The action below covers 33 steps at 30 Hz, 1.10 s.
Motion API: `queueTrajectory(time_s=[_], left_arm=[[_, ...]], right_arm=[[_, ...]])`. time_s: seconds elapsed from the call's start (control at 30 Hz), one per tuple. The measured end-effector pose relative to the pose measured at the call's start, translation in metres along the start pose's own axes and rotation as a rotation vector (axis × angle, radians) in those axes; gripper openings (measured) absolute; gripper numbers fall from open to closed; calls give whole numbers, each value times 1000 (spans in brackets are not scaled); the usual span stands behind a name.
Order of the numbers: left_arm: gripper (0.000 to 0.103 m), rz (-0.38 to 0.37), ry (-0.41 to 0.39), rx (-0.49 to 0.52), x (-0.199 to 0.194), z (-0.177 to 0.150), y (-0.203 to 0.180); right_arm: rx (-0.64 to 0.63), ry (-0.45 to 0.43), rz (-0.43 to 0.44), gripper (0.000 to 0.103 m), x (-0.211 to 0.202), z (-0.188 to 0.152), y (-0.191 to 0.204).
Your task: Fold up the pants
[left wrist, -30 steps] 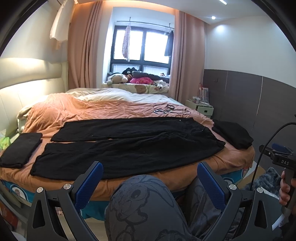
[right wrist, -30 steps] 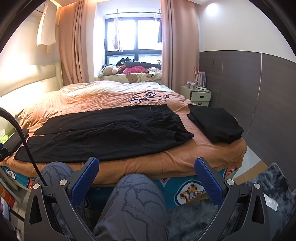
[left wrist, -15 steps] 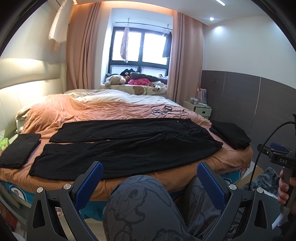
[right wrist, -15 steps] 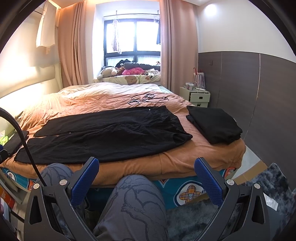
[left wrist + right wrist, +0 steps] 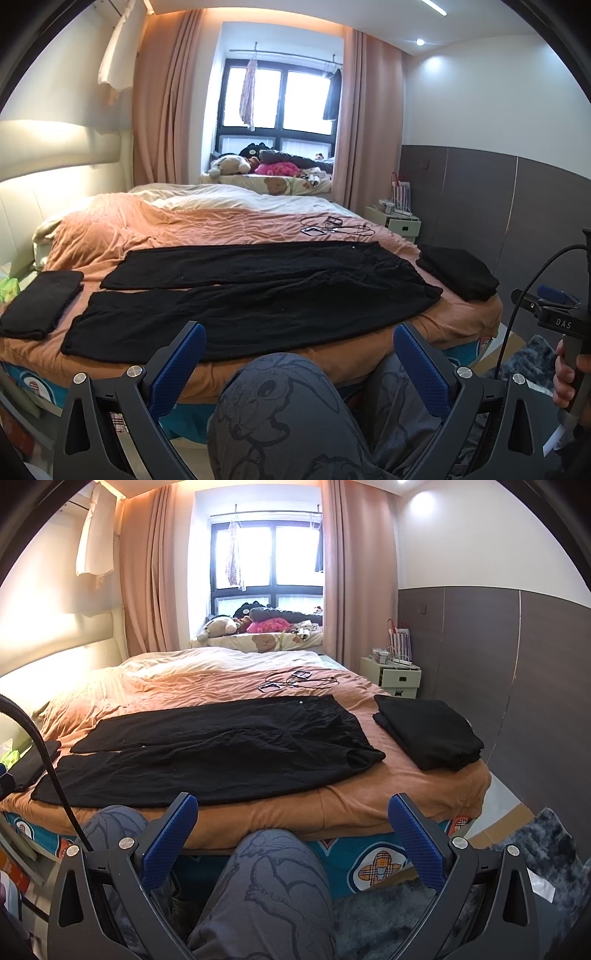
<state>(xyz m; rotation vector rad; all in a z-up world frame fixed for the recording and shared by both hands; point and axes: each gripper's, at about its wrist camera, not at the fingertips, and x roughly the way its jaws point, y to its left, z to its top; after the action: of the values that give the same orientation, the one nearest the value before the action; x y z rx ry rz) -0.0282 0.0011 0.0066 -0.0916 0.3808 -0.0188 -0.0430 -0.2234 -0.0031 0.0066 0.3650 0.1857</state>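
Black pants [image 5: 255,295] lie flat on the bed [image 5: 369,350].
Both grippers, left [image 5: 300,360] and right [image 5: 293,829], hang empty, fingers spread; "DAS" is printed on the right handle [image 5: 563,324].

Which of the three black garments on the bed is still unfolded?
The black pants in the middle, spread flat with both legs out. The folded pile at the waist end and the folded piece at the cuff end are compact stacks.

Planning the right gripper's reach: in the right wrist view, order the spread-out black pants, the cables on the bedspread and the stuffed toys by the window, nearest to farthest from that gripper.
1. Spread-out black pants, on the bed's near edge, straight ahead of the right gripper.
2. Cables, mid-bed, beyond the waistband.
3. Stuffed toys, on the window ledge behind the bed.
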Motion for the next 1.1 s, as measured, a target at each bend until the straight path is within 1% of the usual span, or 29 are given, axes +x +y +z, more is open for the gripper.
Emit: queueTrajectory(time_s=[0.73,0.87,1.1], left_arm=[[103,-1,-29,-6,-15,-4,1],[103,3,-36,-7,-17,-4,3],[103,36,-35,-29,-10,-1,21]], right_arm=[[-7,-14,3,103,-6,-3,0],[2,-29,0,103,-6,-3,-2],[2,-14,11,103,11,1,-4]])
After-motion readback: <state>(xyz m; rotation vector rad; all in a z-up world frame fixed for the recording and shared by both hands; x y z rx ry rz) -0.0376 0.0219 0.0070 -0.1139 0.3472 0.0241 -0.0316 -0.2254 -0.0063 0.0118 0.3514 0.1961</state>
